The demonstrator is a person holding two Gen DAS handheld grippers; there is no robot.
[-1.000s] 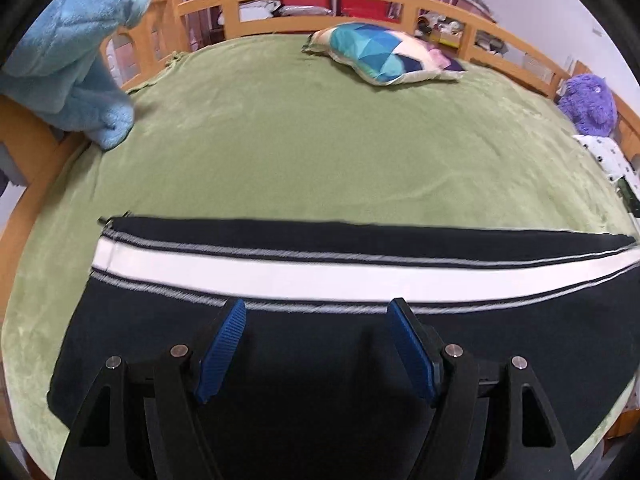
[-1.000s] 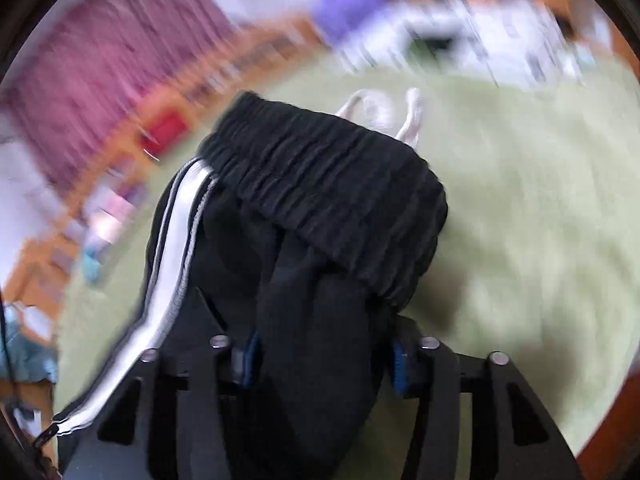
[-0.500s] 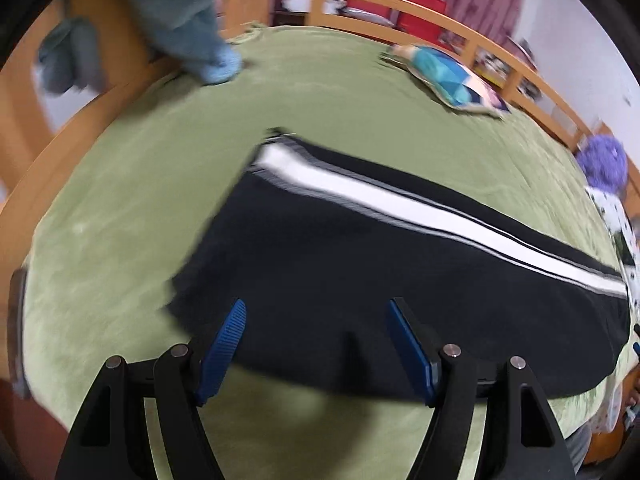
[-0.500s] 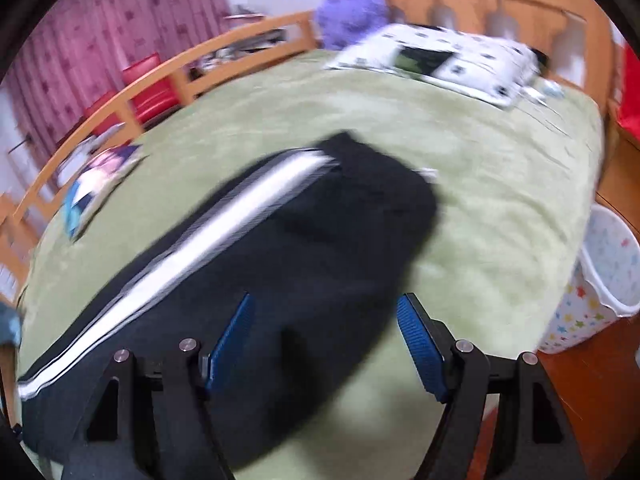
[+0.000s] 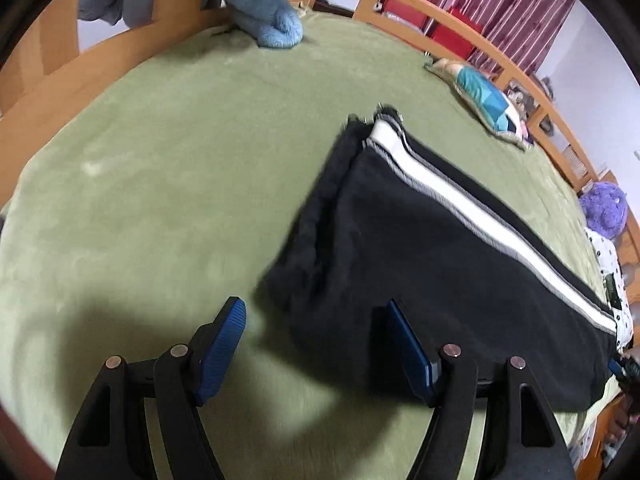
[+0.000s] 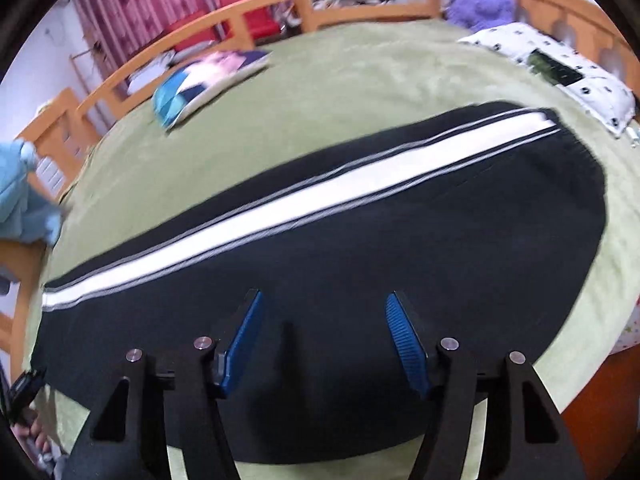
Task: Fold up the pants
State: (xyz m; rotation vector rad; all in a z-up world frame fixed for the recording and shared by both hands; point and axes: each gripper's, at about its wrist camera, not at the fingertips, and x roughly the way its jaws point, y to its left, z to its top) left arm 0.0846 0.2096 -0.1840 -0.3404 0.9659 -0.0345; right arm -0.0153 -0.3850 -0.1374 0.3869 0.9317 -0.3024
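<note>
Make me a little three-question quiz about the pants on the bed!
1. True or false: the black pants lie flat on the green blanket.
2. What colour is the wide stripe along the pants?
3. Which is the right tool holding? A) the pants B) a pillow C) nothing

Key: 1 true; 2 white; 3 C
</note>
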